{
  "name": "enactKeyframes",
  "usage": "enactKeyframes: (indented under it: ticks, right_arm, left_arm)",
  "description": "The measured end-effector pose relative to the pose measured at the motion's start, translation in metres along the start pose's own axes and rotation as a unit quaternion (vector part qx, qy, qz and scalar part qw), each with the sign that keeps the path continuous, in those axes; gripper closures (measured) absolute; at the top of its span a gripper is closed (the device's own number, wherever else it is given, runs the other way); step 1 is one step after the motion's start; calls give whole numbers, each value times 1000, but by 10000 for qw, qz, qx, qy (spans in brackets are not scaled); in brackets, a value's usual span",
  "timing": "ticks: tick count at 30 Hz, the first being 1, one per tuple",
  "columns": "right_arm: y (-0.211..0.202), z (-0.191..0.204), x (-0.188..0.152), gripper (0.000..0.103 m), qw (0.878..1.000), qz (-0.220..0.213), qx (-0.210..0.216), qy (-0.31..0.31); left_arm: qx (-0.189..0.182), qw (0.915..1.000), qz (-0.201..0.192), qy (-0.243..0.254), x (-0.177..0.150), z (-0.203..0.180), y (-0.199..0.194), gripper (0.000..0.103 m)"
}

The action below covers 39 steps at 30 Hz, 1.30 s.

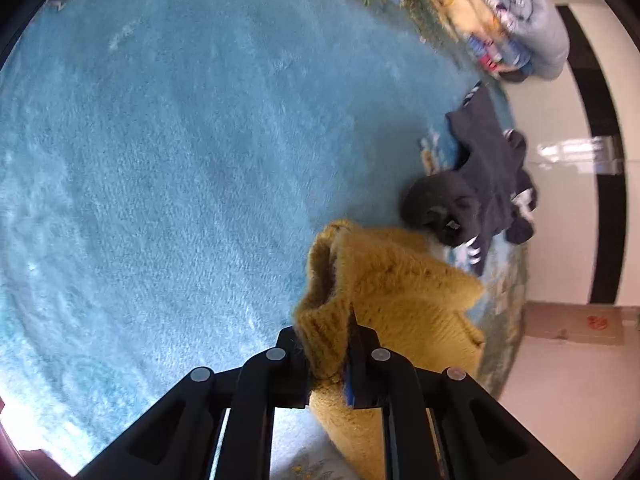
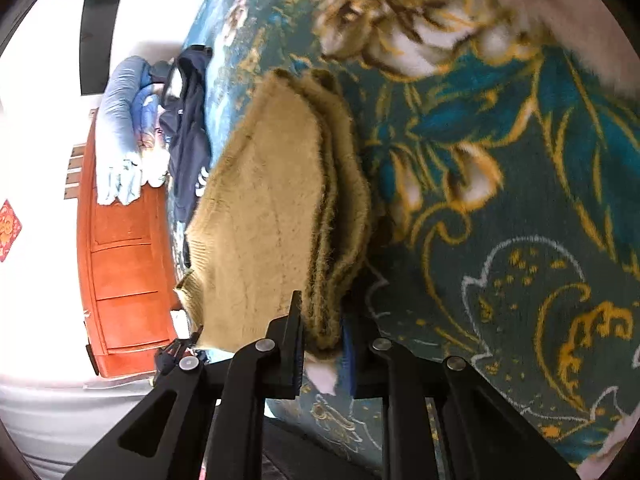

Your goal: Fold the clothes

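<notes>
Mustard-yellow fuzzy knit sweater (image 1: 400,280), layered edges, ribbed hem.

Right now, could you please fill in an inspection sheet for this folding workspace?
Surface: blue plush blanket with a floral border.
Job's things: mustard knit sweater, folded in layers, one end in each gripper.
Clutter: dark navy garment crumpled near the blanket's edge; stack of folded bedding beyond it.
Grippers: left gripper shut on the sweater; right gripper shut on its layered edge.
Cables: nothing seen.
Surroundings: orange wooden cabinet, pale tiled floor, cardboard box.
</notes>
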State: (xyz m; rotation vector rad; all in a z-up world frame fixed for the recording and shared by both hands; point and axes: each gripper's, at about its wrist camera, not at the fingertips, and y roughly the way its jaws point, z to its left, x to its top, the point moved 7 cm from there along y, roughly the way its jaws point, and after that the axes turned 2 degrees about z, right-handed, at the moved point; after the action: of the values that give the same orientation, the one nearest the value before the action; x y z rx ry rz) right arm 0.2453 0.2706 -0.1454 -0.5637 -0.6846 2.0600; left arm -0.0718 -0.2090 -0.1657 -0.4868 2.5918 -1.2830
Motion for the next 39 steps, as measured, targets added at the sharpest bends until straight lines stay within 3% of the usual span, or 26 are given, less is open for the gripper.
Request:
enactKeyframes:
  ticks: [5, 9, 13, 16, 18, 23, 25, 29, 34, 36, 38, 39]
  right_arm:
    - [5, 11, 7, 84, 9995, 51, -185, -268]
    - [-2, 33, 12, 82, 9950, -24, -499, -867]
    - [-19, 46, 15, 82, 9818, -334, -1145, -1478]
    - [-35, 60, 17, 68, 9688, -628, -1385, -1959]
    - [-38, 67, 17, 65, 9636, -669, -1365, -2200]
    - [-27, 72, 16, 63, 9671, -464, -1108, -2241]
    - [-26, 67, 15, 63, 9680, -425, -1094, -2216]
    - [-35, 57, 22, 63, 9694, -533, -1094, -2133]
    - [-42, 39, 32, 63, 9730, -589, -1143, -1917]
    - [-41, 34, 32, 63, 9742, -557, -1154, -1861]
    - [-38, 32, 31, 63, 9753, -503, -1124, -1832]
    - [-36, 32, 31, 63, 9755, -474, -1111, -1841]
  left_arm:
    - [328, 9966, -371, 665, -14, -33, -22, 91]
    - [586, 9812, -832, 1639, -35, -89, -44, 91]
    - [762, 9541, -1151, 2656, -74, -151, -58, 91]
    - [839, 9301, -1250, 3350, -112, -196, -58, 91]
    - [856, 9162, -1254, 3708, -140, -221, -52, 91]
    - [1243, 8576, -1204, 4842, -226, -265, -13, 91]
    - [1355, 8404, -999, 5152, -259, -270, 10, 91]
    - [1442, 8360, -511, 5269, -306, -270, 52, 91]
    - [1684, 8288, -205, 5333, -333, -259, 78, 88]
    - [1745, 8286, -169, 5317, -337, -256, 80, 81]
    - [1716, 8332, -82, 5256, -339, -254, 81, 59]
    - [1657, 8356, -30, 5238, -340, -254, 81, 53]
